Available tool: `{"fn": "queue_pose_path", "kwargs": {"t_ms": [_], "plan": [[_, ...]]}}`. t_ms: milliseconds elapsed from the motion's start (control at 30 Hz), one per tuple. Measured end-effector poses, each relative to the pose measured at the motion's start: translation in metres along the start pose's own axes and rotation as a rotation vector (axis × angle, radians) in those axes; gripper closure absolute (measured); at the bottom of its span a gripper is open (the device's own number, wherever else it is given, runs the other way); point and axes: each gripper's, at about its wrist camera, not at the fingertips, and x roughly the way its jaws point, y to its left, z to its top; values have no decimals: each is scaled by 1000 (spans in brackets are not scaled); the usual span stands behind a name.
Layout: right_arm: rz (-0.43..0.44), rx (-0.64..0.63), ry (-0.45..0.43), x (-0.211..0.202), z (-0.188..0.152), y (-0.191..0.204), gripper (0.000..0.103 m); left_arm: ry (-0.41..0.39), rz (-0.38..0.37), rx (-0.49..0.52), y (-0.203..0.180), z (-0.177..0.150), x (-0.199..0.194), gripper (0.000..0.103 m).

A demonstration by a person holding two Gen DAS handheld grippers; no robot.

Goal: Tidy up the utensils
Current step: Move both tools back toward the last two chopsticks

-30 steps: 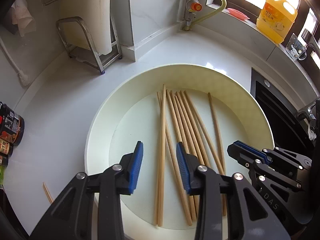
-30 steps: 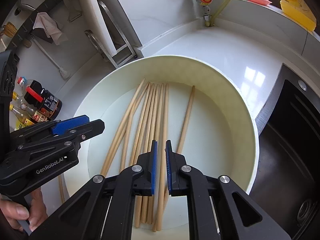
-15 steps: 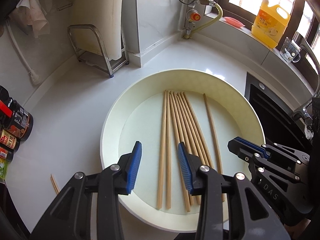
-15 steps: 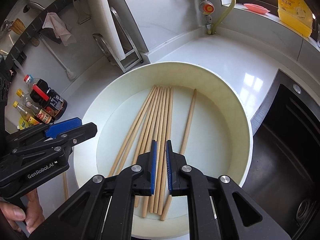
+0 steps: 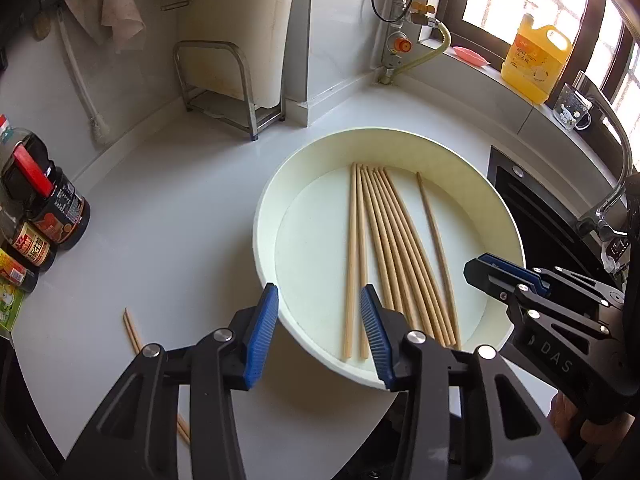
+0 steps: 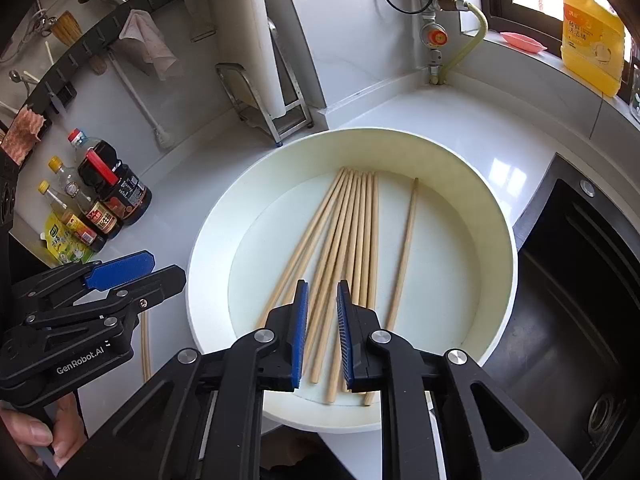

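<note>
White counter (image 5: 168, 216) with a black sink (image 6: 572, 280) on its right side. Round cream basin (image 5: 500, 216) sits on the counter just beside the sink. Chopsticks (image 5: 384, 248) lie flat inside the basin: a fanned bunch plus one single stick (image 6: 404, 252) apart on the sink side. One more pair of chopsticks (image 5: 132, 330) lies on the bare counter left of the basin. Sauce bottles (image 6: 108, 200) stand at far left, yellow jug (image 5: 534, 62) on the window ledge. Your left gripper (image 5: 318, 330) hangs above the basin's near rim, jaws opening, spread, nothing between them. Your right gripper (image 6: 322, 334) hangs above the bunch's near ends, jaws opening, narrow gap, gripping nothing.
</note>
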Motion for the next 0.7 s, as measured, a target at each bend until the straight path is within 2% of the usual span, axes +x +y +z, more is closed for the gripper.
{"fn": "queue_pose_path", "kwargs": {"t_ms": [367,467,700], "plan": [[38,-92,13,1,-14,61,83,7,72,-98,62,-48,-29,49],[63,-126,20,4,-18,81,82,14,103,-154,87,-64,-35,38],[150,-242,64,17,-36,139,75,25,183,-299,144,-107,-50,31]]}}
